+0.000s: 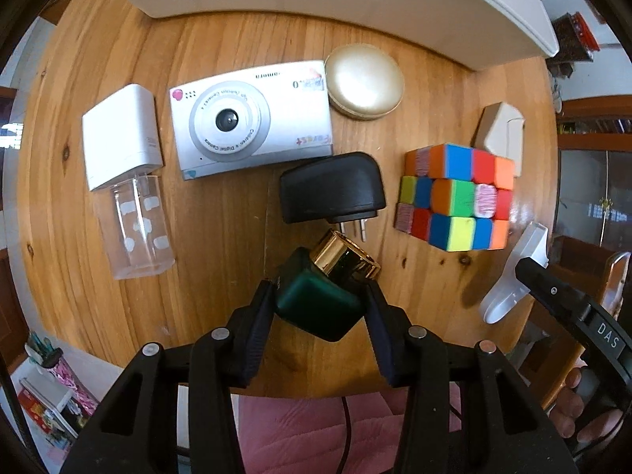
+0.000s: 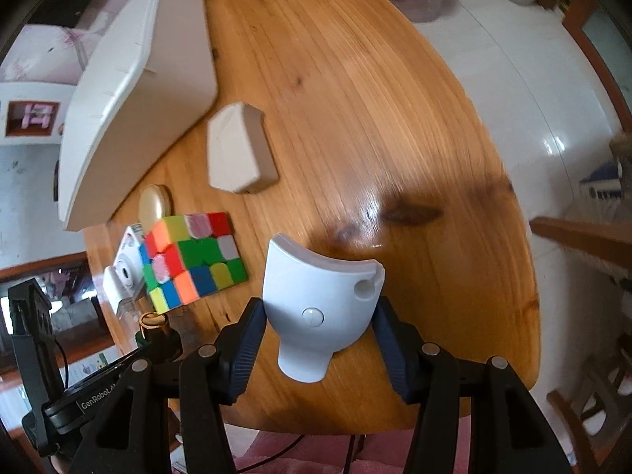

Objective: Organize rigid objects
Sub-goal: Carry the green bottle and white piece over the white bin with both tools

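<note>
Left gripper (image 1: pixel 320 304): clamped on a green bottle (image 1: pixel 316 304) with a gold cap (image 1: pixel 343 254), held by the corners of its body and tilted, cap pointing ahead. Judgement: a corner grip on a smooth body is weak; the bottle could twist or slip out if swung quickly.

Just ahead of the cap lies a black charger (image 1: pixel 331 187), prongs toward the gripper and very near the cap. Pushing forward would likely knock it. Ahead-right sits a colour cube (image 1: pixel 456 195); ahead-left, a silver camera (image 1: pixel 252 118), then a white-capped clear bottle (image 1: pixel 126 181) further left. A gold round case (image 1: pixel 365 81) lies beyond the camera. Open table (image 1: pixel 221 260) exists only near-left of the gripper.

Right gripper (image 2: pixel 318 330): closed on a white curved plastic piece (image 2: pixel 316 304), held off the table. Its flared top is wider than the grip, so it may pivot.

Ahead of it lies bare wood, with the table edge close to the right; a drop there goes to the floor. Far ahead-left: a beige block (image 2: pixel 239 150), then the white bin (image 2: pixel 134 91), whose raised wall either load must clear.
</note>
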Action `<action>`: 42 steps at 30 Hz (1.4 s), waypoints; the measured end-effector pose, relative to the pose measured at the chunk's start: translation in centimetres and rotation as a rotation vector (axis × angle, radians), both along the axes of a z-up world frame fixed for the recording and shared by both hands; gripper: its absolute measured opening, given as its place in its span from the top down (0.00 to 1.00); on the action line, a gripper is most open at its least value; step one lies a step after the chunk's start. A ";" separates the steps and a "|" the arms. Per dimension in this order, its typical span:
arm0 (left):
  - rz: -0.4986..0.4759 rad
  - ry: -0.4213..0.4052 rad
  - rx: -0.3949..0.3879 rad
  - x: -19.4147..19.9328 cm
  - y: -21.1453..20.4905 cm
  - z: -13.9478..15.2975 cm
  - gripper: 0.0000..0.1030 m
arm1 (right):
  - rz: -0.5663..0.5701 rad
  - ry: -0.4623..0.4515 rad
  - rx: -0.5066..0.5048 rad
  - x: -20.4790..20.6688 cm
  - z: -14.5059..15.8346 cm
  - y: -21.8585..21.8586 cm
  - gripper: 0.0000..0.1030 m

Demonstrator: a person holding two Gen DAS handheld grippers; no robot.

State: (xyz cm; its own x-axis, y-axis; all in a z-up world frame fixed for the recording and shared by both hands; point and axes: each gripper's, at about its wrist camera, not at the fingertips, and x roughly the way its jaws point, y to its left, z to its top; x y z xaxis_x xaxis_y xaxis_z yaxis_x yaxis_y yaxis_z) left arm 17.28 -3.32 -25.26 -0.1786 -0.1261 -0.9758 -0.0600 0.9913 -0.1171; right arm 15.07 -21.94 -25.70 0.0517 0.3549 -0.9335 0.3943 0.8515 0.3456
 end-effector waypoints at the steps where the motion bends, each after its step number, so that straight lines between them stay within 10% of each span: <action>1: 0.012 -0.011 0.007 -0.2 0.1 0.5 0.53 | 0.009 -0.012 0.001 0.2 0.3 -0.1 0.46; 24: 0.187 -0.275 0.125 3.4 2.8 11.5 0.53 | 0.240 -0.484 0.139 3.3 8.2 1.2 0.46; 42: 0.120 -0.430 0.119 10.3 4.5 17.0 0.53 | 0.373 -0.811 0.063 7.7 14.2 6.1 0.46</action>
State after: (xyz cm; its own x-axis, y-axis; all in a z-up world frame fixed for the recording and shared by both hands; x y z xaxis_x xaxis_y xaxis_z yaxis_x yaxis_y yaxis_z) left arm 27.61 1.19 -8.30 0.2550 -0.0038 -0.9669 -0.1460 0.9884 -0.0424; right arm 22.72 -15.82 -11.46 0.5583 0.5304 -0.6379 -0.2908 0.8452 0.4484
